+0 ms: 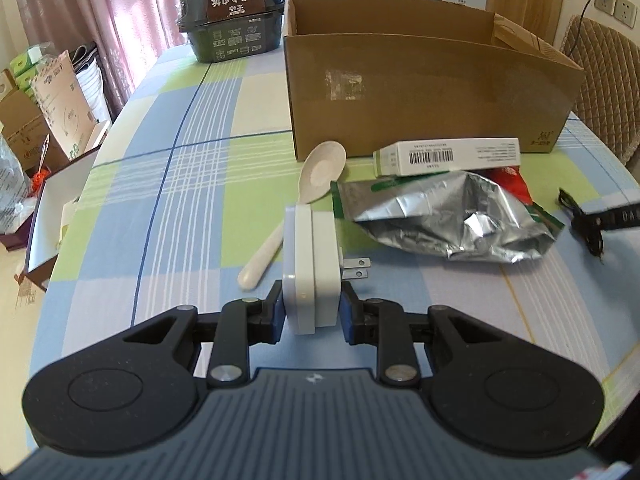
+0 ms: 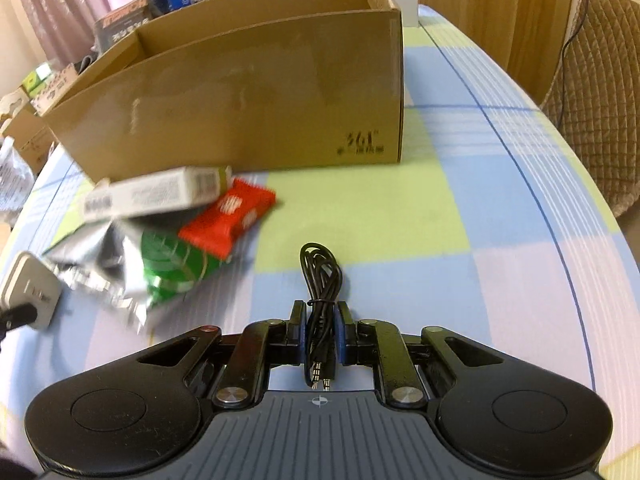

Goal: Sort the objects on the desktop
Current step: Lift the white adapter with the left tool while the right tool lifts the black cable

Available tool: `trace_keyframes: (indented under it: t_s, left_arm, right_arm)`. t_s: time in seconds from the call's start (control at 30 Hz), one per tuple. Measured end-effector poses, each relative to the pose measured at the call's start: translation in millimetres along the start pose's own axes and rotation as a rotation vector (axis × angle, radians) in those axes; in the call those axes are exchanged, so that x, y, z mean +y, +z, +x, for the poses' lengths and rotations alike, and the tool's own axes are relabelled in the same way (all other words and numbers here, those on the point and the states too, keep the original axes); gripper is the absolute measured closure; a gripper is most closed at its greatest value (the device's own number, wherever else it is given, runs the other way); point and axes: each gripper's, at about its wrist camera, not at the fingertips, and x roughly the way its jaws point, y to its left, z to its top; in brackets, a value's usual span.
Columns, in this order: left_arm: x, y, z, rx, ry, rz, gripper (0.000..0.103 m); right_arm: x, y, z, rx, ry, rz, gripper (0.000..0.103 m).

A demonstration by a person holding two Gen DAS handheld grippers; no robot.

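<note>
Charger [image 1: 310, 268] pinched in left gripper [image 1: 312, 306] above the table [image 1: 160, 184], cable [image 2: 320, 284] pinched in right gripper [image 2: 320, 330] — both picked; next, I judge, lift each over the box [image 1: 420, 92] rim and release inside.

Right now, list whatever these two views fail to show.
- Box inside: both views, its front wall hides it.
- Carton print: right view, motion blur.
- Red packet: left view, mostly under carton and foil bag.
- Cable: left view, cut by the right edge.
</note>
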Motion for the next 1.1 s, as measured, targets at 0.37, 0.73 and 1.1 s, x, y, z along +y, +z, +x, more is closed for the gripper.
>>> trace_keyframes:
  t_s: [0.37,0.73,1.1]
  left_arm:
    - [6.1,-9.2,-6.0,0.005,-0.01,-0.016,0.081]
    - [6.1,-11.9,3.4,0.015,-0.011,-0.017,0.081]
    - [8.7,-15.0,-12.4,0.004,-0.004,-0.027,0.081]
  right_arm:
    - [13.9,-8.9,1.1,-0.01,-0.02,-0.069,0.092]
    - [19.7,-8.2,3.5,-0.025,-0.047,-0.131,0.092]
    - [23.1,-9.1,-19.1,-0.045,-0.018,-0.116,0.092]
